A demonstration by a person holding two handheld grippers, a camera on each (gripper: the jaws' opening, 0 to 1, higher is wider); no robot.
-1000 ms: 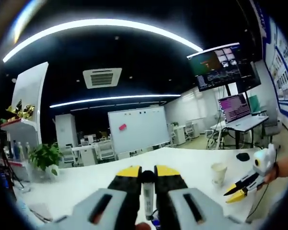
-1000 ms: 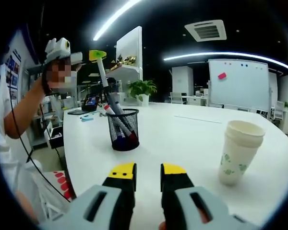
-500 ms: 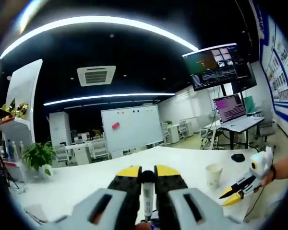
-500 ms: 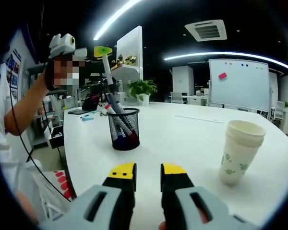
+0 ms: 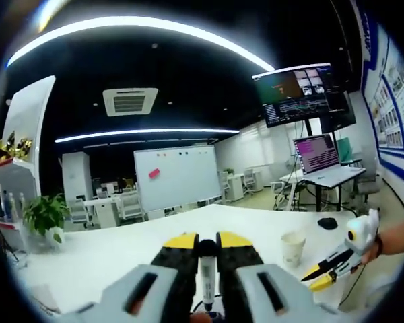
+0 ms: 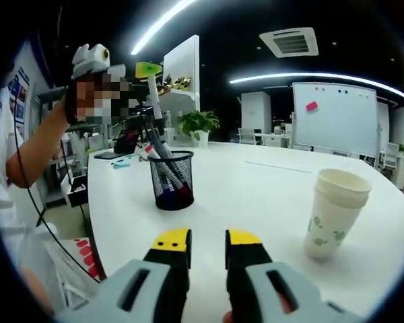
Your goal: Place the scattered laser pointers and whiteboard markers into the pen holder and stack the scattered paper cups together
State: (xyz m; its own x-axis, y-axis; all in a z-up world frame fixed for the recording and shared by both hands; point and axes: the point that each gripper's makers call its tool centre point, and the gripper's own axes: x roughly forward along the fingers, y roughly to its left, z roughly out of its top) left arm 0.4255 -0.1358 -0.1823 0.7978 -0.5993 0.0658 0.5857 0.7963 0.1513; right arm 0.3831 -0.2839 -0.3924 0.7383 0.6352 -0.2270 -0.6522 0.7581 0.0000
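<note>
One cup stack point(image 6: 335, 214), one pen holder point(image 6: 172, 180); my left gripper point(image 5: 207, 241) clamps one marker point(image 5: 207, 272), raised higher; right gripper point(image 6: 209, 239) jaws stand narrowly apart, empty.

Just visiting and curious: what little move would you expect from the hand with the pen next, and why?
Probably lowering it: the left tongs grip a marker poised above the mesh pen holder, where other markers already stand.

Both views face across shared white table point(image 5: 108, 252), opposite directions.
</note>
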